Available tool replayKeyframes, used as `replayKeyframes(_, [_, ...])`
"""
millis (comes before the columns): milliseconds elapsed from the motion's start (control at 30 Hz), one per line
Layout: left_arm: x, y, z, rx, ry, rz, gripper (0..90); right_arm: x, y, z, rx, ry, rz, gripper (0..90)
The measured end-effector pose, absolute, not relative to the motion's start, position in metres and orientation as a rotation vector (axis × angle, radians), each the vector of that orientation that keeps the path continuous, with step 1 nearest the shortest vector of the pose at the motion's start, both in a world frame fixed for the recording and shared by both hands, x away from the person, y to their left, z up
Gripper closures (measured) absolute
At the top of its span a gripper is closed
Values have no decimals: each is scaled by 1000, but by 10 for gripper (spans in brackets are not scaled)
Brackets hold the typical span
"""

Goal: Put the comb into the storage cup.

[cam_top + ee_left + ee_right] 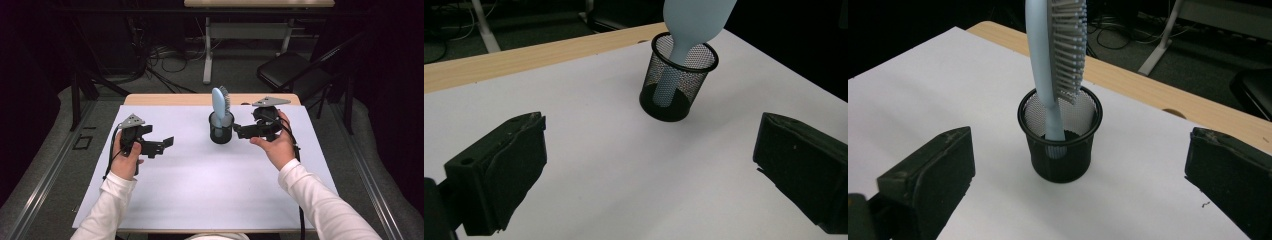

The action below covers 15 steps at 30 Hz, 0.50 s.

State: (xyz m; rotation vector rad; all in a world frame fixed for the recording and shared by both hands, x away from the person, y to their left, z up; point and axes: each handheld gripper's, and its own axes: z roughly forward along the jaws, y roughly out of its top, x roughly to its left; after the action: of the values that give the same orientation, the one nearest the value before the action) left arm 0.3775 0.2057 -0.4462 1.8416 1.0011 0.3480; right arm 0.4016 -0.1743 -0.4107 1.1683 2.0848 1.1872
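Hairbrush stands handle-down in the black mesh cup near the table's far edge. Left tongs and right tongs are both released, empty, flanking the cup.

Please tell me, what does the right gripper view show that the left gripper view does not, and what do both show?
The right gripper view alone shows the bristles of the light blue hairbrush and a black chair at its edge. The left gripper view alone shows the brush's smooth back. Both show the brush standing handle-down in the black mesh cup on the white sheet, with that hand-held gripper's jaws wide apart.
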Motion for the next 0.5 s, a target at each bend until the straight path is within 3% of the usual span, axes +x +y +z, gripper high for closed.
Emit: replayKeyframes(500, [366, 226, -450, 1835, 1021, 366, 9, 372, -197, -425, 1174, 2088, 1225, 0])
